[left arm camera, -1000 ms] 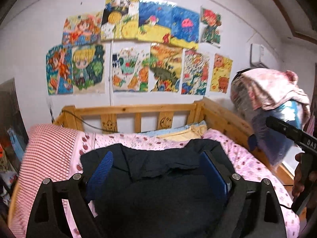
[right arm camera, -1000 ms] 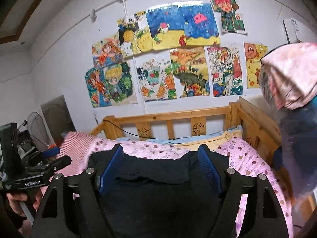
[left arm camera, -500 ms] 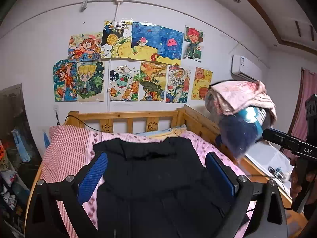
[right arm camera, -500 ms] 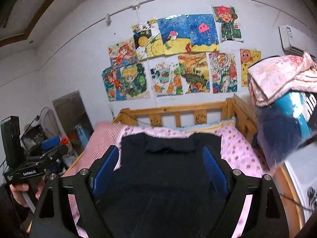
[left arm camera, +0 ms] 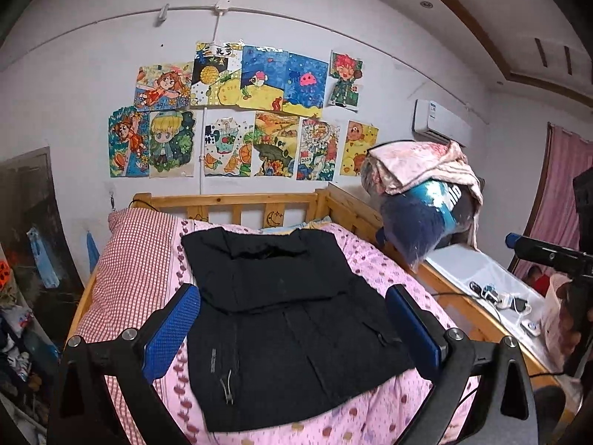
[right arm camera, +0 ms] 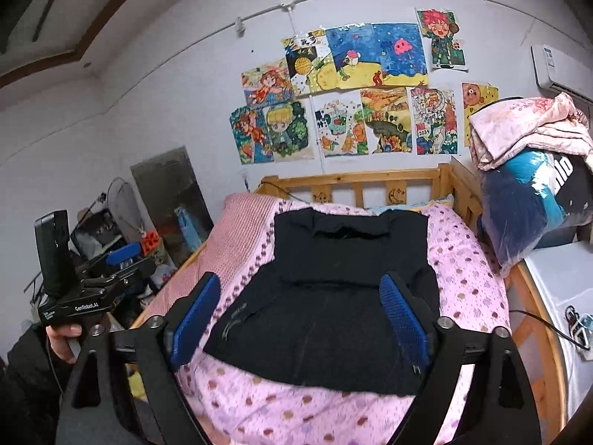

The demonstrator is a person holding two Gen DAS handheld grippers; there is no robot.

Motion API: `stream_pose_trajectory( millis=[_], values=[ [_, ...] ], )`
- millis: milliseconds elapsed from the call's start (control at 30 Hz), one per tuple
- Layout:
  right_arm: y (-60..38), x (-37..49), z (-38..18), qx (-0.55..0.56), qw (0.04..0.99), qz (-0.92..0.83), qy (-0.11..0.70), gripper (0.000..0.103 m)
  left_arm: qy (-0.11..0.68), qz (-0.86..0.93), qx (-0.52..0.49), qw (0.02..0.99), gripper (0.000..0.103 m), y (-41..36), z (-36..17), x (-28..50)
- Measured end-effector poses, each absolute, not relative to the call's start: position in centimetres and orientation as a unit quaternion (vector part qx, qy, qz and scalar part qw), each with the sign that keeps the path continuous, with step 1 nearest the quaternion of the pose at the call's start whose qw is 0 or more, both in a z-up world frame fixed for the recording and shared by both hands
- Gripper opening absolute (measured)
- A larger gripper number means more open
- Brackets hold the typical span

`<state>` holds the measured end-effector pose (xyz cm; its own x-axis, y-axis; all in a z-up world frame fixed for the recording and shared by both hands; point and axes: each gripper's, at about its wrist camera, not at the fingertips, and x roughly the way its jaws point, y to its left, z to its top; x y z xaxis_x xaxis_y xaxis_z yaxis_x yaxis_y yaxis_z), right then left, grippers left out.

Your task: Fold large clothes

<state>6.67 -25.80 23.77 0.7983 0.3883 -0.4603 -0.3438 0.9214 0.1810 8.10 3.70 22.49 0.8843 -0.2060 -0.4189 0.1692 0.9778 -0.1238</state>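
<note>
A black jacket (left arm camera: 285, 315) lies flat on the pink dotted bedcover (left arm camera: 374, 267), folded into a rough rectangle with its collar toward the headboard. In the right wrist view the same jacket (right arm camera: 344, 282) fills the bed's middle. My left gripper (left arm camera: 292, 330) hangs open above its near half, holding nothing. My right gripper (right arm camera: 302, 315) is also open, raised above the jacket's near edge and apart from it. Each gripper shows in the other's view: the right one (left arm camera: 548, 259) at the far right, the left one (right arm camera: 96, 278) at the far left in a hand (right arm camera: 65, 337).
A wooden bed frame (left arm camera: 237, 200) has a headboard against a wall of drawings. A red checked pillow (left arm camera: 137, 259) lies left. A blue bag under pink cloth (left arm camera: 426, 200) stands right of the bed. A white surface with cables (left arm camera: 493, 289) is beside it. Clutter (right arm camera: 122, 237) is left.
Both grippers have pulled back and up from the jacket, so more of the bed and room shows. The jacket now lies flat and folded, with nothing holding it.
</note>
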Motion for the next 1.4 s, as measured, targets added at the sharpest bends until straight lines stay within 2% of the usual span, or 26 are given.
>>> stream_pose_trajectory(
  millis=[200, 467, 800, 1233, 1400],
  values=[
    [-25.1, 5.9, 19.9, 0.013, 0.944, 0.167, 0.284, 0.091, 0.254, -0.101, -0.036, 0.961, 0.102, 3.2, 18.7, 7.1],
    [-25.0, 10.0, 12.4, 0.005, 0.928, 0.138, 0.345, 0.091, 0.286, -0.097, -0.017, 0.953, 0.102, 2.8, 13.1, 8.8],
    [-23.2, 13.8, 6.4, -0.034, 0.911, 0.138, 0.388, 0.091, 0.328, -0.089, -0.009, 0.94, 0.102, 2.7, 6.7, 12.0],
    [-21.6, 17.5, 2.1, -0.07, 0.889, 0.16, 0.422, 0.091, 0.363, -0.084, 0.019, 0.928, 0.102, 3.3, 1.3, 14.6],
    [-21.7, 17.4, 1.5, -0.072, 0.897, 0.178, 0.399, 0.091, 0.35, -0.091, 0.04, 0.931, 0.102, 3.1, 0.2, 14.8]
  ],
)
